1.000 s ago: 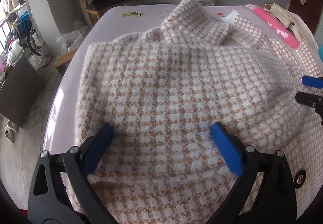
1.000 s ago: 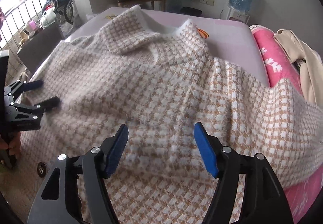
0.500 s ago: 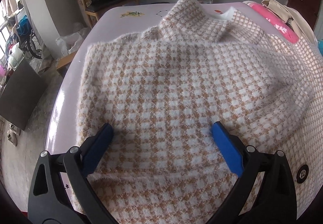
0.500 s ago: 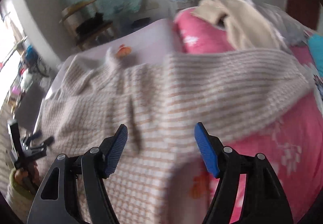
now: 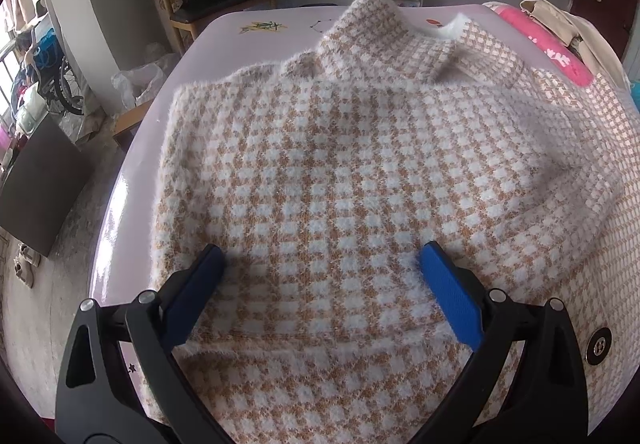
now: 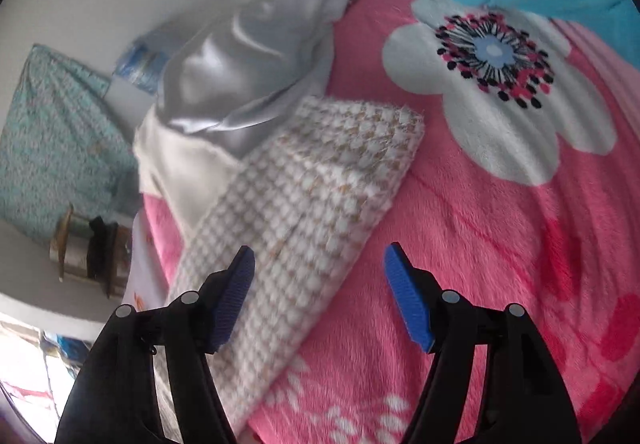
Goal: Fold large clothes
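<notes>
Pale lilac bench (image 5: 132, 180) fills the left wrist view, carrying the checked sweater (image 5: 340, 172) spread flat across centre frame, collar toward the top. My left claw (image 5: 320, 264) stands spread at lower centre, its blue pads resting on the knit without pinching it. In the right wrist view, the sweater's sleeve (image 6: 316, 184) lies on a pink floral blanket (image 6: 500, 264); my right claw (image 6: 318, 264) is closing, the sleeve's edge between its pads, not yet pinched.
</notes>
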